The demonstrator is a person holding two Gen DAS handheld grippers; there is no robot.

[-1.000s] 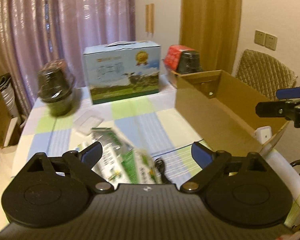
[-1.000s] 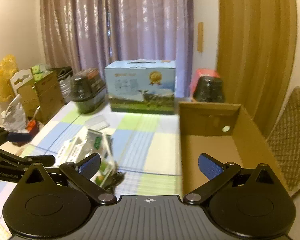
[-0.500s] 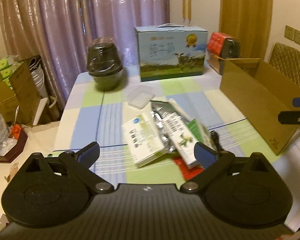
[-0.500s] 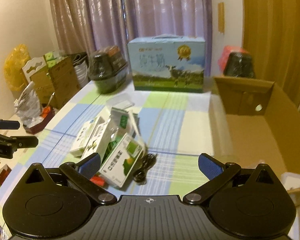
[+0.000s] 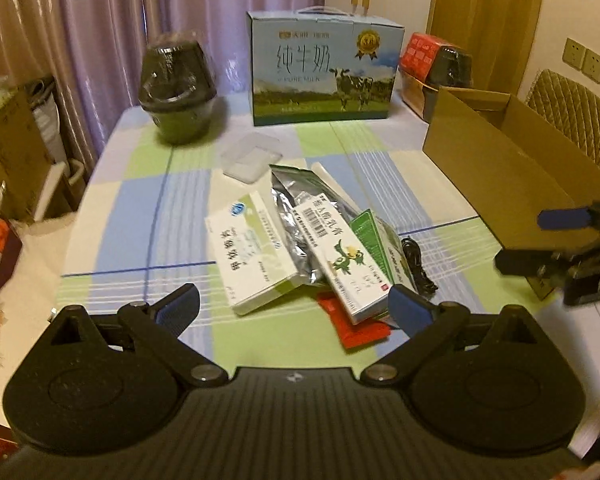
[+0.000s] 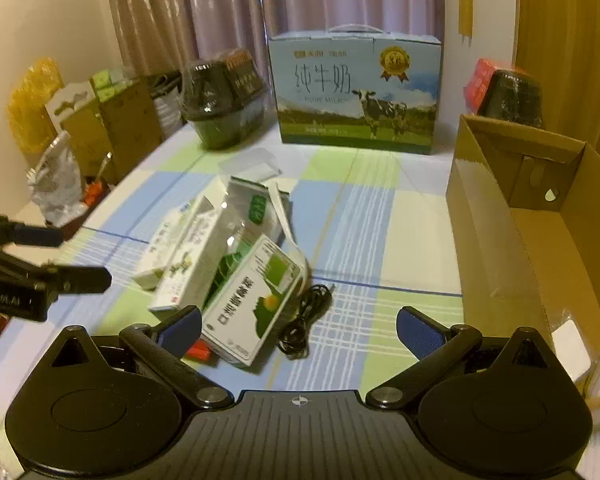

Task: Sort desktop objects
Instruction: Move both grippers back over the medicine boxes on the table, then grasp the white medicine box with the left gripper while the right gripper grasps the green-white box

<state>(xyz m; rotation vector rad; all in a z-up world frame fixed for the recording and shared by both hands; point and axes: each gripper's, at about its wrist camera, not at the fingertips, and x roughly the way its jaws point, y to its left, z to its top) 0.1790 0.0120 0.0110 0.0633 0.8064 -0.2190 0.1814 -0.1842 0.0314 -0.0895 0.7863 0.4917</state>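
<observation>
Now, left view: checked cloth on table, curtains behind, milk box at back. Left gripper spread wide, empty, above pile of med boxes; carton to the right. Vs 0.5 s ago the pile sits closer, more centred. Right view: right gripper also spread, empty, over green box and cable. Only this view shows the carton inside, w/ a white item in it.
</observation>
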